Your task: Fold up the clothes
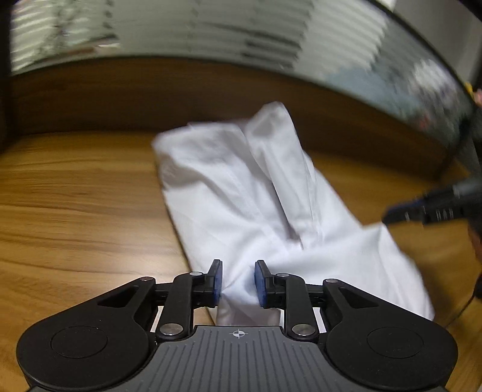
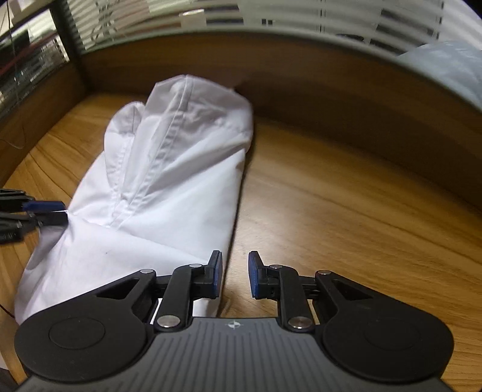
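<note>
The table (image 2: 346, 196) is carrying the whole workpiece: a wooden top with a raised wooden back wall (image 1: 150, 93) and blinds (image 2: 301, 18) behind it.

The garment (image 2: 168, 169), white and seamed, is lying lengthwise on the table, running from the near edge toward the back wall. It is already reduced to a long, narrow bundle: the side portions are lying turned in over the middle, and their seamed edges are meeting along the centre line. The far end is bunching up rather than lying flat. Judged from this layout, the lengthwise folds are done and the crosswise fold, which would bring the near end to the far end or the reverse, is still outstanding. Some smoothing of the far end is also likely to be needed.

The left gripper (image 1: 238, 279) is sitting at the near left corner of the garment. Its jaws are standing apart with cloth gathering between them; creases are radiating from that spot, but the pads (image 1: 217, 279) are not visibly pressing on the fabric.

The right gripper (image 2: 235, 276) is sitting at the near right edge. Its jaws are standing apart over bare table, with the garment edge lying just beside the left finger and nothing between them.
</note>
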Tool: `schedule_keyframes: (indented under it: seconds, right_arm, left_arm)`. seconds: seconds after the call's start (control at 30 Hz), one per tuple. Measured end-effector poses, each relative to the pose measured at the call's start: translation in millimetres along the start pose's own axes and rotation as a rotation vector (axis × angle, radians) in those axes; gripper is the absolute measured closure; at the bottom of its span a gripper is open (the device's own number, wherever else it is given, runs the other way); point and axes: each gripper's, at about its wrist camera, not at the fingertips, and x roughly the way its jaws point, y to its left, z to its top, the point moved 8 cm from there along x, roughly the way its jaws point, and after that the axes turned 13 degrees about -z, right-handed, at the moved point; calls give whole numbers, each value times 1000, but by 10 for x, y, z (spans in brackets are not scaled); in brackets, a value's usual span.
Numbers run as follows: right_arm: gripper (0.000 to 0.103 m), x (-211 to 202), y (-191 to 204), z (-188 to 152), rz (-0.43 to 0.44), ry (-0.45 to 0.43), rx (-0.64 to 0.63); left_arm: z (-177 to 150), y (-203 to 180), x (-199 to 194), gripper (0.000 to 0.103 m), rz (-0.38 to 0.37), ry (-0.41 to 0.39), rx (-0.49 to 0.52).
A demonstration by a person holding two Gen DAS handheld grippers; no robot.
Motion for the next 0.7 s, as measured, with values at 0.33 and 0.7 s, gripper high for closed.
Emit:
schedule_keyframes:
  seconds: [0.33, 0.7]
  right_arm:
    - [44, -545, 317, -637, 101, 1, -129]
    - [49, -484, 771, -1263, 100, 10, -361]
  left_arm:
    - [-449, -204, -636, 55, -61, 52, 33]
    - [-1232, -619, -346, 61, -154, 281, 131]
